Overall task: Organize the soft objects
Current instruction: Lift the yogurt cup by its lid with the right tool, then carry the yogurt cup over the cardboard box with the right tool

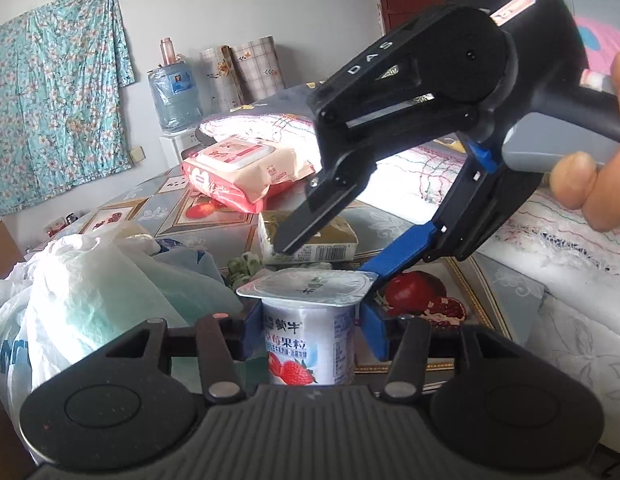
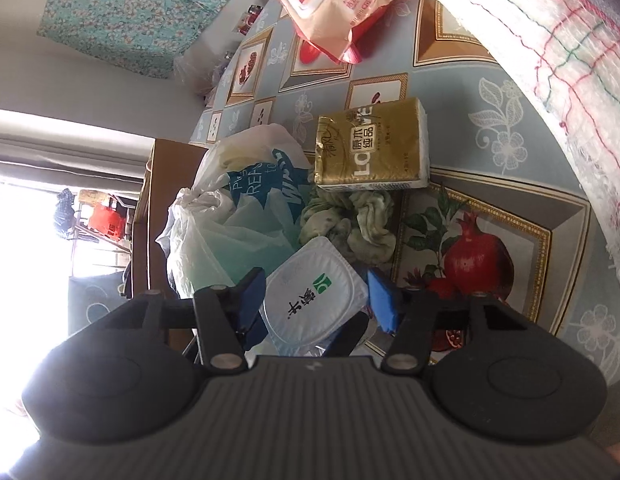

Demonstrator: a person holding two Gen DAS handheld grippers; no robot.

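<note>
What I count on my tabletop (image 2: 510, 128)

One yogurt cup (image 1: 310, 344), one gold tissue pack (image 2: 370, 148), one wet-wipes pack (image 2: 334, 8) at twelve o'clock, one green cloth (image 2: 350, 220).

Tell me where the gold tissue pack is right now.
In the right wrist view the gold tissue pack lies on the table, just beyond the crumpled green cloth and below the pink wipes pack.

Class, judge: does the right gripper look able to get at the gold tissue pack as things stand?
Probably not: the yogurt cup, held by the left gripper, sits inside the right gripper, blocking the tissue pack.
</note>
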